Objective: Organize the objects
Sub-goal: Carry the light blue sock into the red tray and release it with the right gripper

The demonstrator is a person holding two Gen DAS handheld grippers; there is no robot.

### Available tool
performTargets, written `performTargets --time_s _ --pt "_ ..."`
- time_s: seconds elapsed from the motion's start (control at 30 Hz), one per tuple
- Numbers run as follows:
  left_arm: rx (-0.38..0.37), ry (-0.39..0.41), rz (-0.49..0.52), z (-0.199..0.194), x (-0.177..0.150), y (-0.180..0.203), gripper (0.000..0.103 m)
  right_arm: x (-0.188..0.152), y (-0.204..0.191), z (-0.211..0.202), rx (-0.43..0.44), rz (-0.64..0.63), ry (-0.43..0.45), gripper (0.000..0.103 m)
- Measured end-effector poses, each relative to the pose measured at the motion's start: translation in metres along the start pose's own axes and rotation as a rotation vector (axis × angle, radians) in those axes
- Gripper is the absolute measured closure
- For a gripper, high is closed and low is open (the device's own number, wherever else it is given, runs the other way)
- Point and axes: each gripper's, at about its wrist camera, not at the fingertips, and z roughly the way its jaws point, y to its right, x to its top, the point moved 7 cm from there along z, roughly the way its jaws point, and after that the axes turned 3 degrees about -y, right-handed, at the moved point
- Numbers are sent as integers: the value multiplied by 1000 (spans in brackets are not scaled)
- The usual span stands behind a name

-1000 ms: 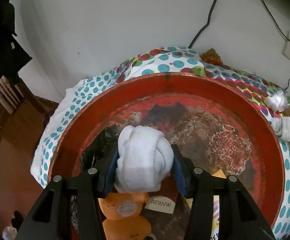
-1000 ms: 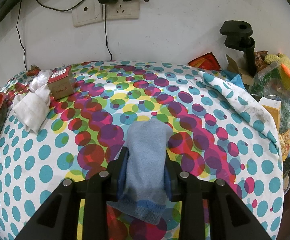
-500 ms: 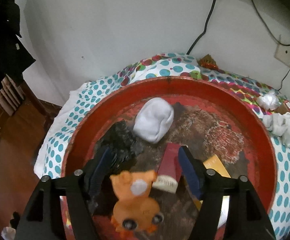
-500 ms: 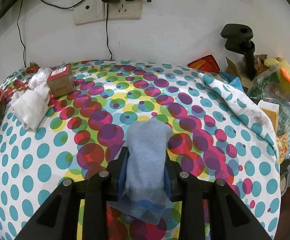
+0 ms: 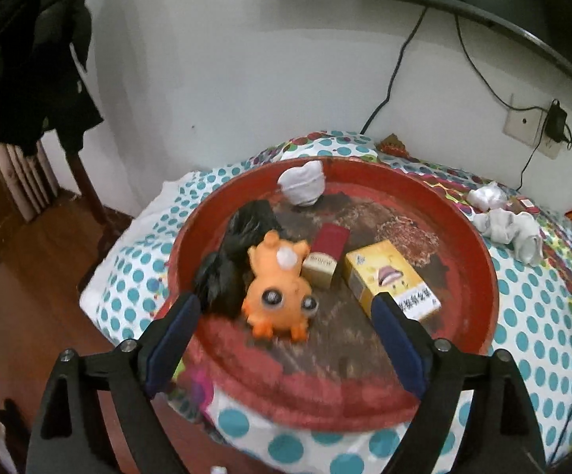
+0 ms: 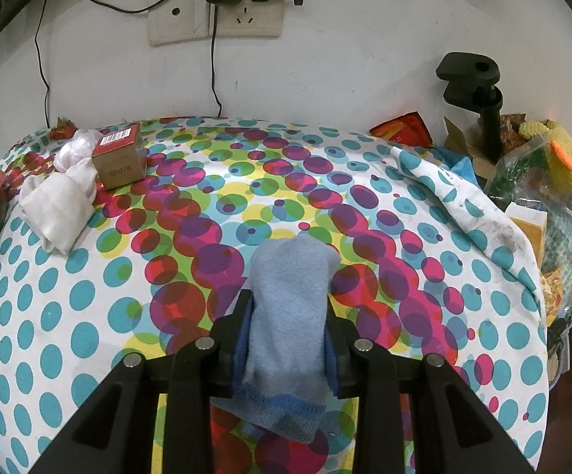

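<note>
A round red tray (image 5: 479, 276) lies on the dotted cloth. In it are a rolled white sock (image 5: 301, 187) at the far rim, a black bundle (image 5: 234, 264), an orange toy (image 5: 280, 288), a dark red box (image 5: 325, 254) and a yellow box (image 5: 388, 282). My left gripper (image 5: 286, 316) is open and empty, pulled back above the tray's near rim. My right gripper (image 6: 288, 300) is shut on a light blue sock (image 6: 288, 316), held over the dotted cloth (image 6: 207, 237).
White socks (image 6: 57, 205) and a brown-red box (image 6: 120, 158) lie at the cloth's far left; the socks also show in the left wrist view (image 5: 511, 229). A black clamp (image 6: 471, 91), bags and a yellow knitted toy (image 6: 558, 150) crowd the right edge. Wall sockets (image 6: 215, 19) with cables.
My left gripper opened, let go of the white sock into the tray, then pulled back and up. The right gripper kept still with the blue sock.
</note>
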Motion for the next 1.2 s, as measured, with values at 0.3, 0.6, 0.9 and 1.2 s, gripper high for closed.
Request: performTargets --time_s 0.3,0.6,0.9,1.2 --pt "-8 21 -10 -2 -7 -20 12 0 -11 -3 -83 -63 9 73" --pt "-33 -23 -114 18 -13 -47 11 0 -12 -3 -116 -60 4 73" --pt "-11 -21 -69 21 -14 -43 11 1 -27 -18 -42 13 -2 74" --pt "-39 -32 -81 21 -15 -40 10 2 -85 -51 66 -60 40 74"
